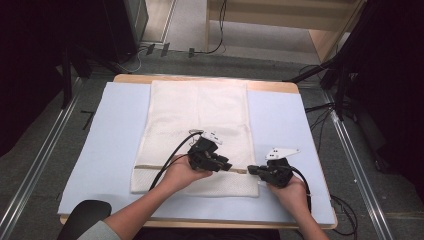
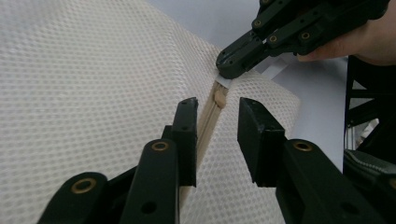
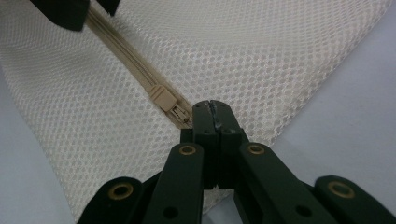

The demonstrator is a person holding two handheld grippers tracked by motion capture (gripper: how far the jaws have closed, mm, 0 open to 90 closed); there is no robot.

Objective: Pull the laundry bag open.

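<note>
Nearest the high camera, the person's two forearms came up from the table's near edge, a grey sleeve on the left one. Beneath everything lay the pale blue padded mat [image 1: 285,130] that covered most of the light wooden table [image 1: 270,86]. On it, lengthwise down the middle, was spread the long white mesh laundry bag [image 1: 200,115], flat, its near end almost at the mat's front edge. Across that near end ran the beige zipper [image 1: 150,167], a thin band from side to side.

Next in size, the left black two-jaw gripper [image 1: 226,165] rested over the bag just right of its middle, pointing towards the right edge. In its own view its jaws stood apart, one on each side of the zipper line [image 2: 208,126], touching nothing that I could see. The right black two-jaw gripper [image 1: 253,170] sat at the bag's right edge, pointing left at the other, near it. Its jaws were pressed together at the zipper's end, clamped on a small white tab [image 2: 224,82] just beyond the beige zipper slider [image 3: 162,98].
</note>
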